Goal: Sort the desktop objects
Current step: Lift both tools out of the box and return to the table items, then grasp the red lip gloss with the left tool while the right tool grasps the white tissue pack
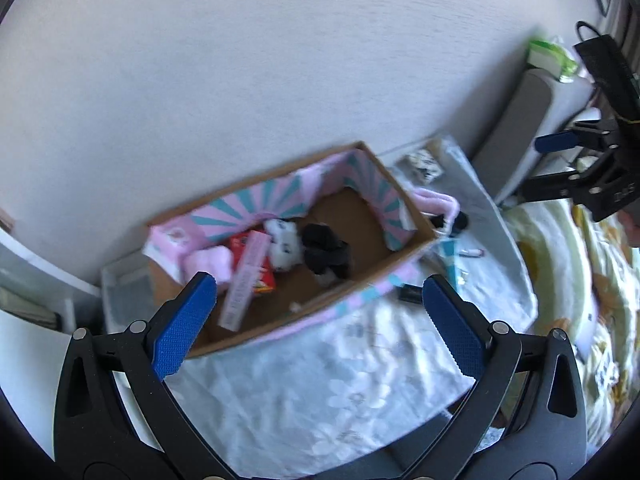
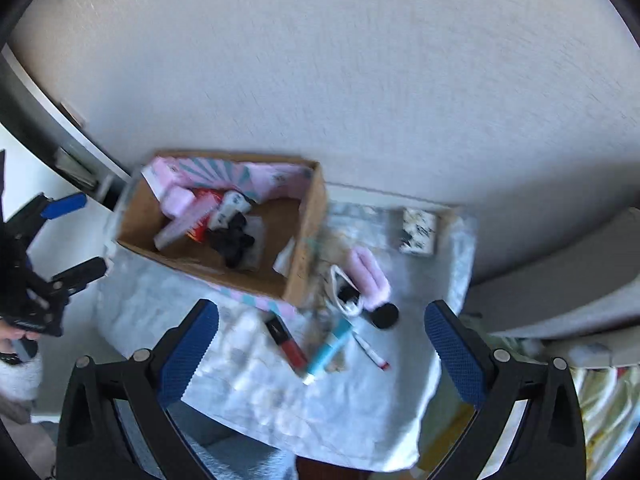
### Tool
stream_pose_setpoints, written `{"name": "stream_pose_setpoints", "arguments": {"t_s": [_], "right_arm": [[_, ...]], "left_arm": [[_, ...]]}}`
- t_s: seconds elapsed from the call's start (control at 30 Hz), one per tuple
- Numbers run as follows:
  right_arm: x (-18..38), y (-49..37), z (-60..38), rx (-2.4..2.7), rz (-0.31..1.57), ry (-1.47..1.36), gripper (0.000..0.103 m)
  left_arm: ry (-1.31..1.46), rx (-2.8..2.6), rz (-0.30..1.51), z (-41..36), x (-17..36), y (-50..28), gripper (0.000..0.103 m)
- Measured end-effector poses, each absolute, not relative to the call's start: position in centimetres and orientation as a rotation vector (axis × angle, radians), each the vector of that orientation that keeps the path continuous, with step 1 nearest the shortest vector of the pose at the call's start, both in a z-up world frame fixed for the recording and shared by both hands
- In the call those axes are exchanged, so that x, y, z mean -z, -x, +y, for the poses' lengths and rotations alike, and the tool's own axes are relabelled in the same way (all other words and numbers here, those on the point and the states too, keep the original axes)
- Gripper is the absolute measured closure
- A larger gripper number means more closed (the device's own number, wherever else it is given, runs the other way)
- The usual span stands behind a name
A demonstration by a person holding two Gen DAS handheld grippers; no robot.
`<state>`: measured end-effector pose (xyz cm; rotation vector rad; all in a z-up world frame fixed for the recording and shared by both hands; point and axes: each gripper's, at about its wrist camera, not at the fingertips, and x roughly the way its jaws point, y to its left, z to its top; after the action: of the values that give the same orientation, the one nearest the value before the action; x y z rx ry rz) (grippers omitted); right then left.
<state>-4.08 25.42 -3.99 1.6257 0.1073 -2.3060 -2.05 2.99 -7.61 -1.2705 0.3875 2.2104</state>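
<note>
The right tool hangs closest to the loose things, its blue pads spread wide and nothing between them. Just beyond its tips, on the pale cloth that covers the tabletop, lies a small cluster still outside the box: a red and black tube, a teal tube touching or nearly touching it, and a thin pen to their right. The red tube runs slantwise from upper left to lower right, the teal one leans the opposite way, so their near ends almost meet right between the pads. Behind them sit a black round lid, a pink fluffy item and, further back near the wall, a small patterned box.

The cardboard box stands to the left of that cluster, already holding several things in a heap.

The left tool, also released and empty, hovers over the near wall of the cardboard box, well apart from the tubes.

By my reckoning the right side is the one placed to pick next, and it would need to close across a tube's narrow width, not along its length.
</note>
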Motion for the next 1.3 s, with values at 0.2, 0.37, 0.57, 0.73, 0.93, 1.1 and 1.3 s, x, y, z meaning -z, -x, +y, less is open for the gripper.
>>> {"name": "stream_pose_setpoints", "arguments": {"t_s": [0.2,0.37,0.57,0.73,0.93,1.1,1.3], "right_arm": [[5.8,2.9,26.0,2.315,0.110,-1.702,0.000],[7.1,2.8,27.1,2.324,0.145,-1.683,0.003],[8.5,4.7,30.5,2.341,0.185,-1.611,0.003],[11.0,7.5,31.6,2.253,0.169,-1.602,0.013],[15.2,12.4,31.8,2.161,0.075,-1.642,0.025],[18.2,16.4,32.0,2.169,-0.025,-1.751,0.026],[20.9,17.5,30.8,2.264,0.051,-1.850,0.026]], "left_arm": [[1.280,-2.148,0.399,4.3,9.6,-0.1,0.000],[1.349,-2.141,0.344,5.5,11.7,-1.6,0.000],[1.511,-2.238,0.203,7.3,15.4,-2.9,0.000],[1.626,-2.348,0.052,8.9,18.0,-3.8,0.000],[1.763,-2.461,-0.097,10.8,21.9,-4.4,0.001],[1.844,-2.534,-0.202,11.5,24.6,-4.3,0.002],[1.842,-2.625,-0.257,12.1,26.2,-4.0,0.009]]}}
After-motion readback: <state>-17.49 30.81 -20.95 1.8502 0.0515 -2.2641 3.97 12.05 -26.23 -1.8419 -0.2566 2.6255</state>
